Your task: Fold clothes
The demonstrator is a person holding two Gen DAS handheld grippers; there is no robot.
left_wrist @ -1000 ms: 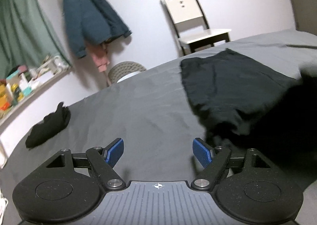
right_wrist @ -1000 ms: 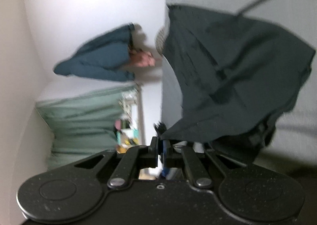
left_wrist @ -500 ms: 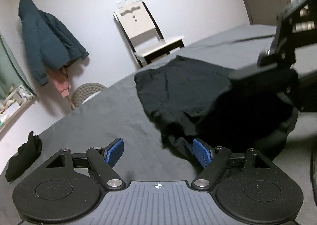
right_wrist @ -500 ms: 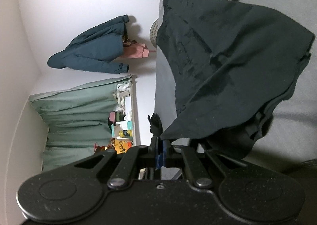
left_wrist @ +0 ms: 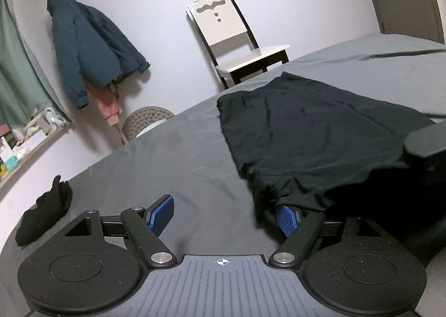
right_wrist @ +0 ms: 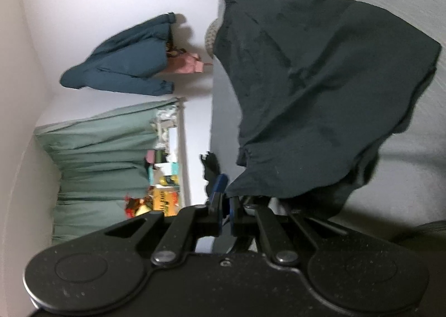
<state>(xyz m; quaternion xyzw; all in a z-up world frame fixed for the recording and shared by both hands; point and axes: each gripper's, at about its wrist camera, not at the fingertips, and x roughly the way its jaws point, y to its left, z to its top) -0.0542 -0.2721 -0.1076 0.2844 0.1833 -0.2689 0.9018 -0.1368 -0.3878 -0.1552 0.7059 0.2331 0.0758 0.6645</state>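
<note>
Garment: a black garment (left_wrist: 320,133) lies spread on the grey bed (left_wrist: 167,161), filling the 1 to 4 o'clock part of the left wrist view, its near edge lifted.
Right tongs (right_wrist: 226,205): pinched nearly together on a corner of that garment; the cloth rises from the pinch toward 1 o'clock.
Left tongs (left_wrist: 224,215): spread wide, holding nothing; the blue pad at 4 o'clock sits partly under the hanging hem.
Step in hand: by my reading, one corner is raised to start a fold.
Next move: the left tongs need to close on the loose hem beside them, so both ends travel together.
Left wrist view only: a chair (left_wrist: 237,41) at 12 o'clock and a small dark bundle (left_wrist: 44,211) at 9 o'clock.
Right wrist view only: the pinch itself, seen rolled sideways.
</note>
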